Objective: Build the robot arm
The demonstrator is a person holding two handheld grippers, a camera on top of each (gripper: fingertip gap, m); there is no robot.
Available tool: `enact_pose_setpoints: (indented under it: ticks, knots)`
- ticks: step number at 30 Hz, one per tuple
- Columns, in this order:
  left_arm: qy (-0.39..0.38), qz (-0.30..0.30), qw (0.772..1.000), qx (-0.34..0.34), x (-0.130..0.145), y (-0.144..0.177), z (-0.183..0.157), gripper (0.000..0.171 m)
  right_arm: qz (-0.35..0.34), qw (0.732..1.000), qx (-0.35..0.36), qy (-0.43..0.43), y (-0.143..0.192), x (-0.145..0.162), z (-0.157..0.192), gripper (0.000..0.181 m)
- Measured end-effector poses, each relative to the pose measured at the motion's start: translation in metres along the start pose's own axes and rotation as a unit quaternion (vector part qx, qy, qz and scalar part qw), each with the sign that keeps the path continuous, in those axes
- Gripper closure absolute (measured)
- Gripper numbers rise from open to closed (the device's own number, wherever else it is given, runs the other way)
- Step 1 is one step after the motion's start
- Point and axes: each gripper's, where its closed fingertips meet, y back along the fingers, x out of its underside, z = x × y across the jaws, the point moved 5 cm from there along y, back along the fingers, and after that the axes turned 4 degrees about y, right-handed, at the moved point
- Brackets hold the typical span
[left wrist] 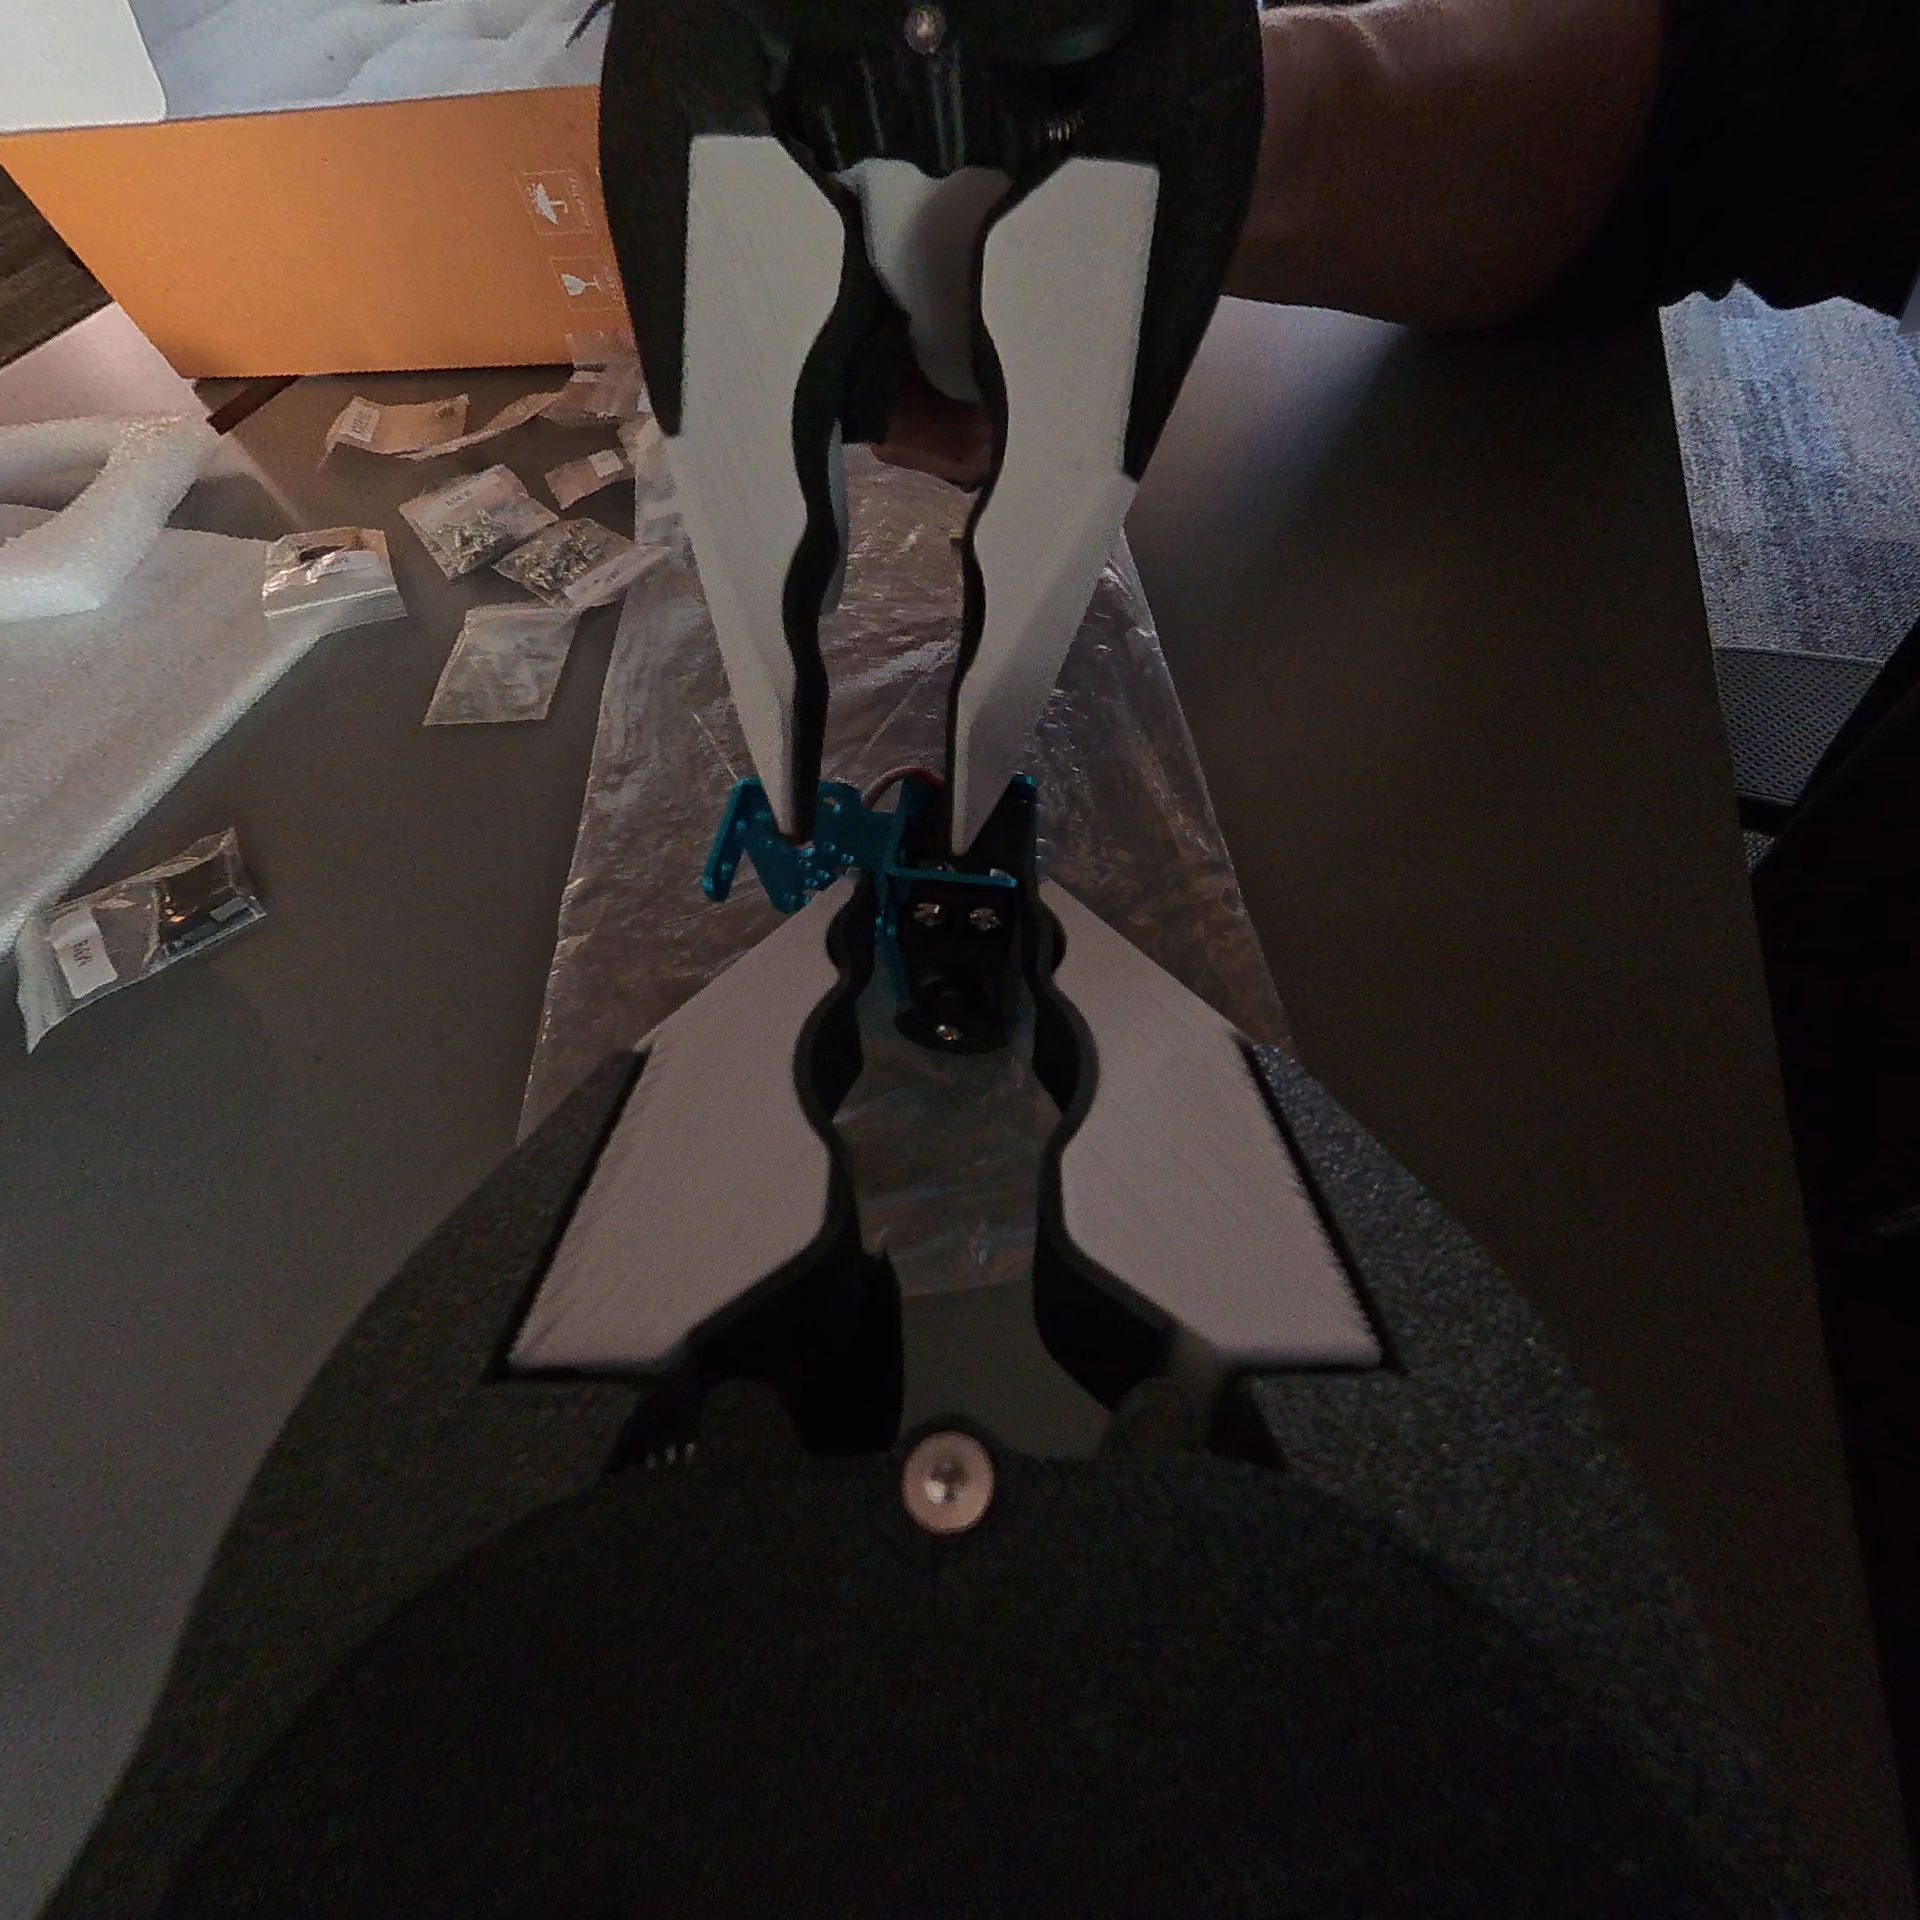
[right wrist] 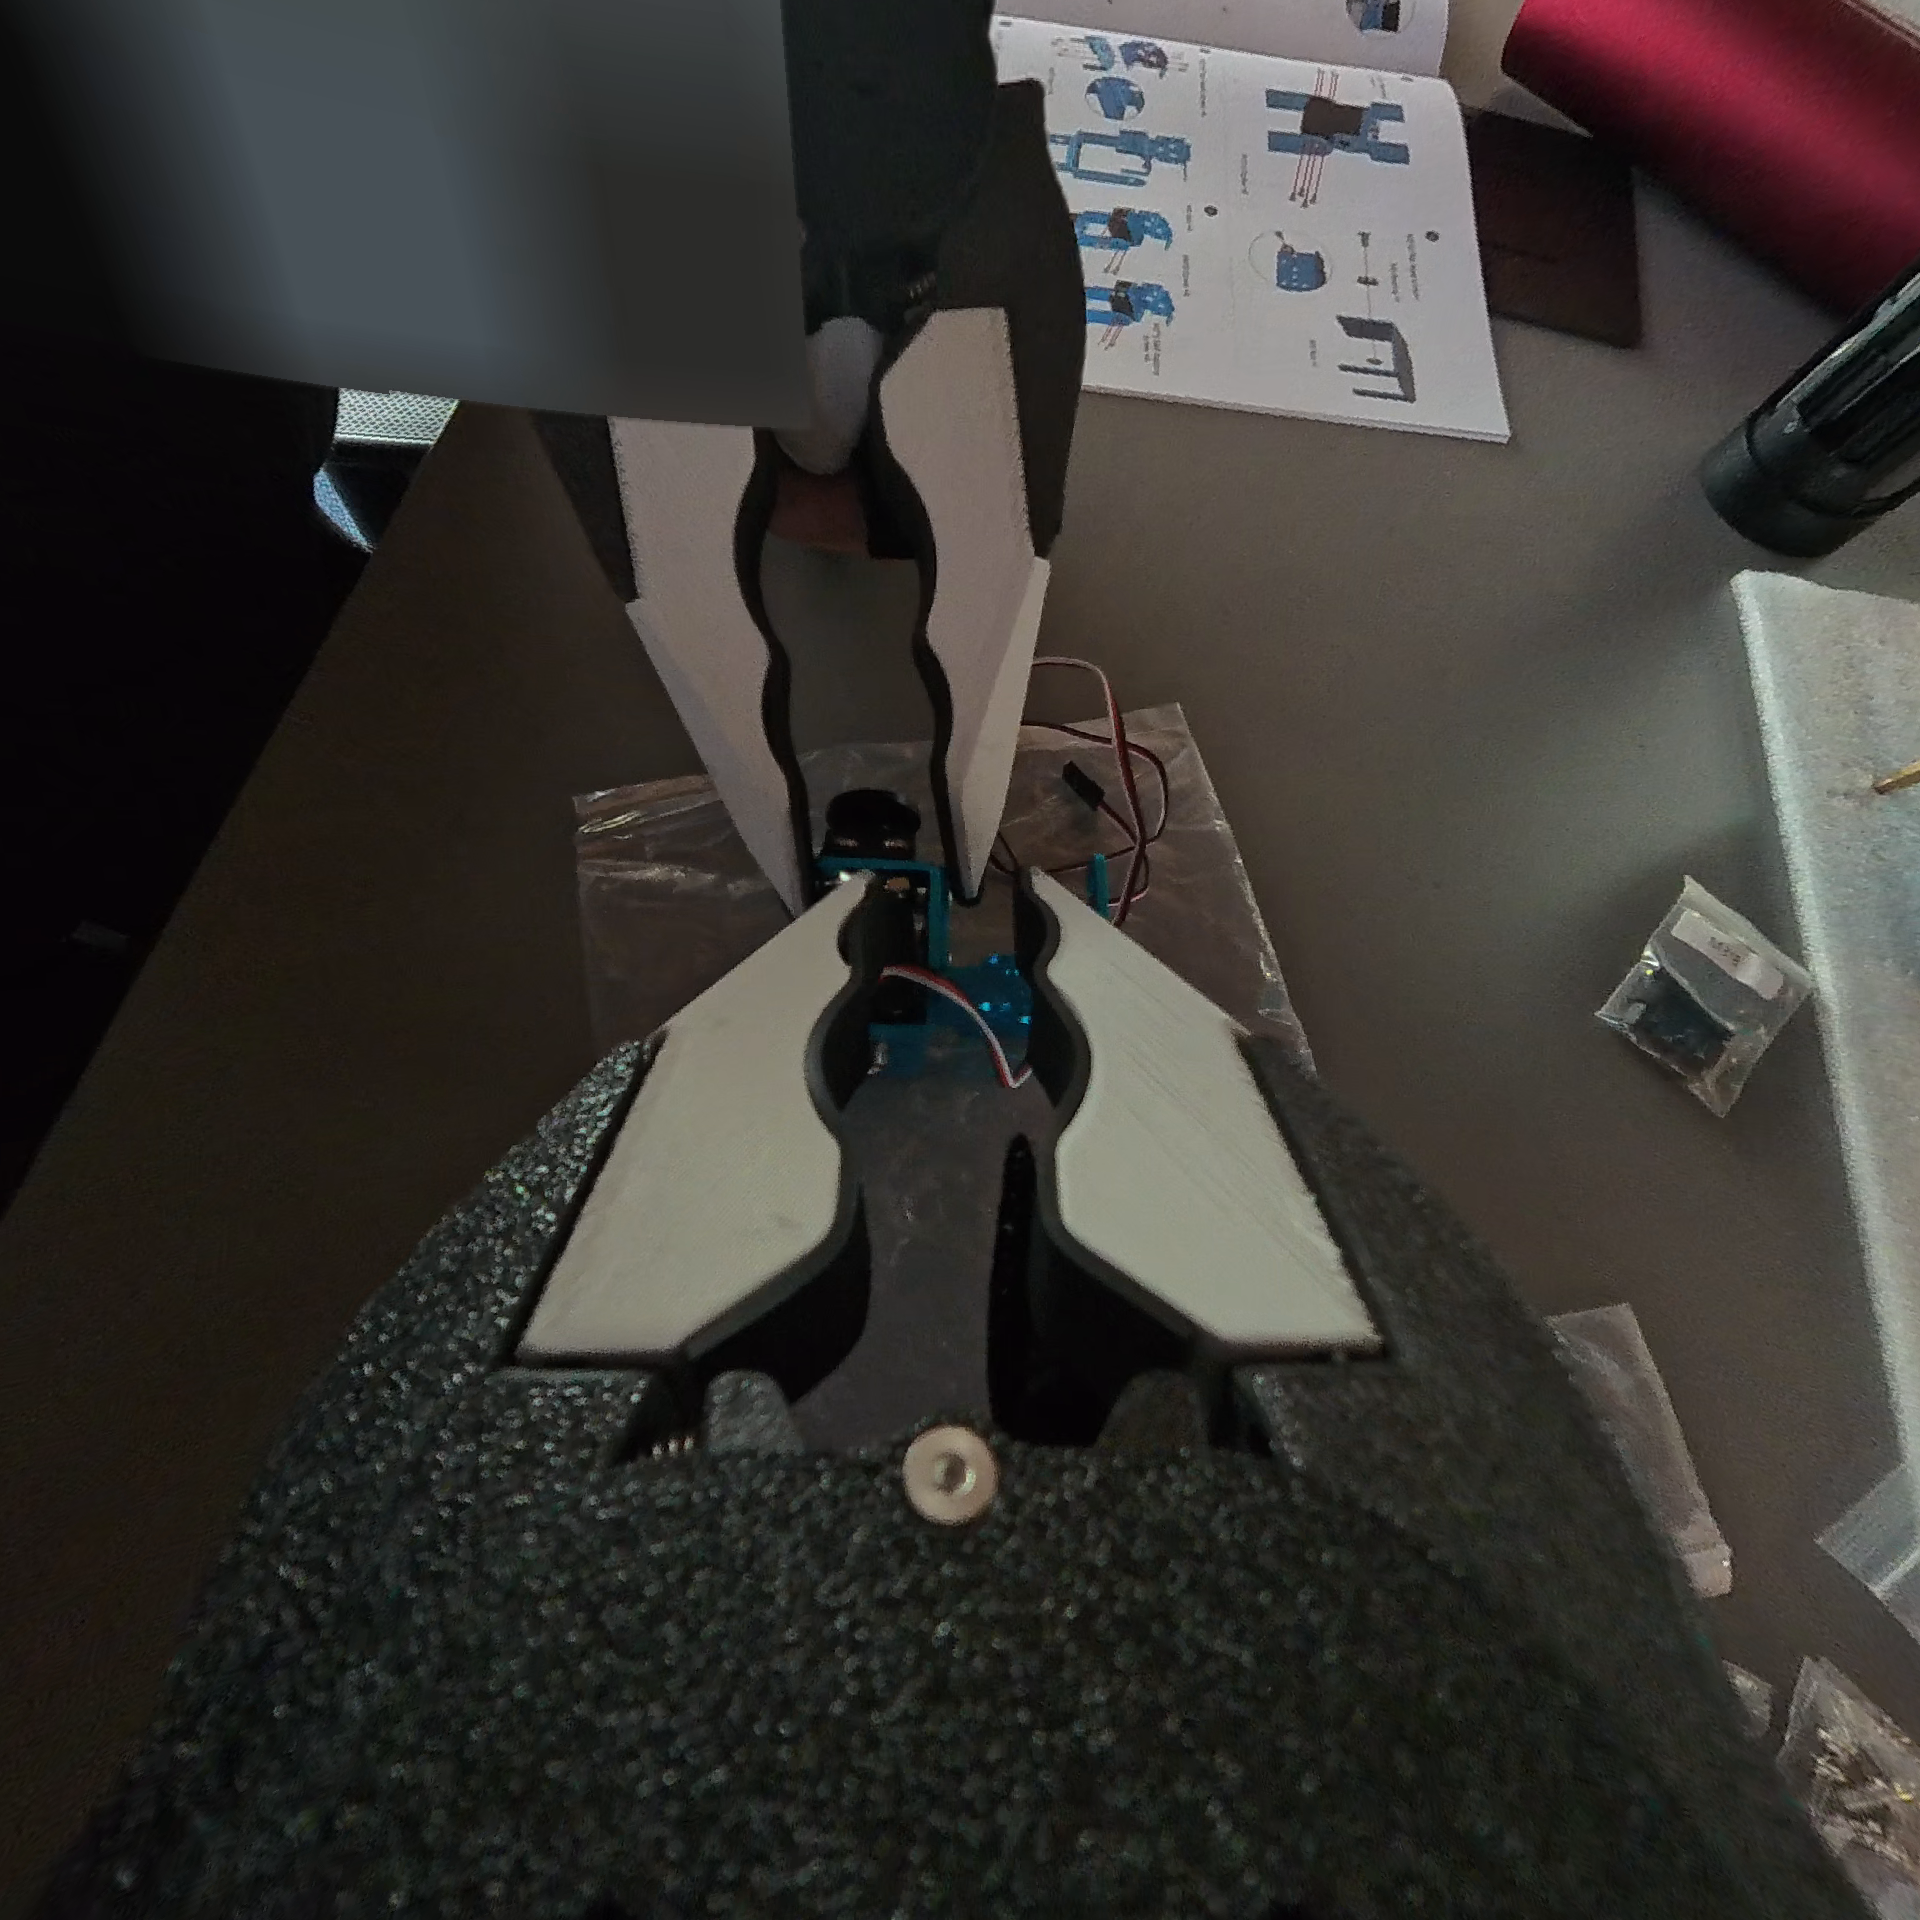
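The left gripper (left wrist: 940, 873) and right gripper (right wrist: 940, 888) both grasp a blue bracket (left wrist: 795, 857) holding a black servo (left wrist: 951, 971), over a plastic bag (left wrist: 1132, 727) on the table (left wrist: 1403, 727); the bracket already cradles the servo, whose wires (right wrist: 1122, 769) lie loose
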Motion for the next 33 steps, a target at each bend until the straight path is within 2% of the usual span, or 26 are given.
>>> enact_pose_setpoints:
  ticks: [14,17,18,21,25,30,33]
  knots:
    - [-0.003,0.004,1.0,-0.003,0.001,0.0,0.0,0.144,0.01,1.0,-0.02,-0.002,0.0,0.0,0.003,0.16]
    - [-0.019,0.01,1.0,-0.01,0.002,0.004,-0.001,0.126,0.011,1.0,-0.02,-0.003,0.001,0.0,0.003,0.16]
    - [-0.023,0.005,1.0,-0.01,0.0,0.009,-0.001,0.127,0.009,1.0,-0.025,-0.007,0.002,0.0,0.003,0.161]
    - [-0.017,-0.015,1.0,0.0,-0.005,0.021,-0.001,0.132,0.005,0.999,-0.036,-0.022,0.002,-0.001,0.003,0.161]
    - [-0.029,-0.003,0.999,0.015,-0.002,0.02,-0.007,0.139,0.019,0.998,-0.051,-0.032,-0.002,0.003,0.004,0.161]
    - [-0.057,0.004,0.998,-0.022,-0.001,0.012,-0.009,0.147,0.018,0.998,-0.05,-0.037,-0.002,0.003,0.004,0.162]
    - [-0.06,0.017,0.997,-0.04,0.003,0.01,-0.006,0.146,0.013,0.998,-0.052,-0.043,-0.001,0.003,0.004,0.165]
